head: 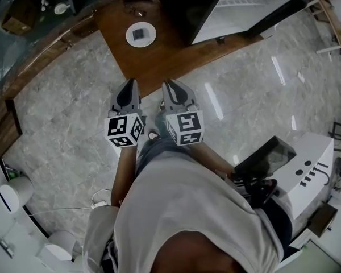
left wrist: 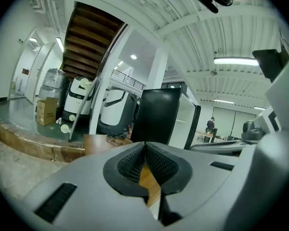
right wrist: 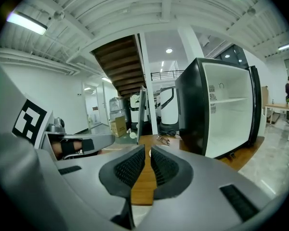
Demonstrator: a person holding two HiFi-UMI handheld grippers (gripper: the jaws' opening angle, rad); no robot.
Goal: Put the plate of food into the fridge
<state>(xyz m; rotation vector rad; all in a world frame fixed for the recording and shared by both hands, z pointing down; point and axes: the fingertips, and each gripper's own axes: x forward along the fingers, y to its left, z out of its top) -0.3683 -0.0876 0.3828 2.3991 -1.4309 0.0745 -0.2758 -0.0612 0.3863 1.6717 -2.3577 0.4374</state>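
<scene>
Holding nothing, your left hand-held gripper (head: 131, 85) and right hand-held gripper (head: 169, 86) both show jaws together. Plate (head: 141, 34) sits on the wooden surface (head: 159, 56), just left of the open fridge (head: 244, 7). Spread jaws before reaching its rim.

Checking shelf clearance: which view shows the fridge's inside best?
Right gripper view: the fridge stands open, white interior and a shelf facing the camera. Head view sees it from above, cut by the frame's edge. Left gripper view shows mostly its dark side.
</scene>
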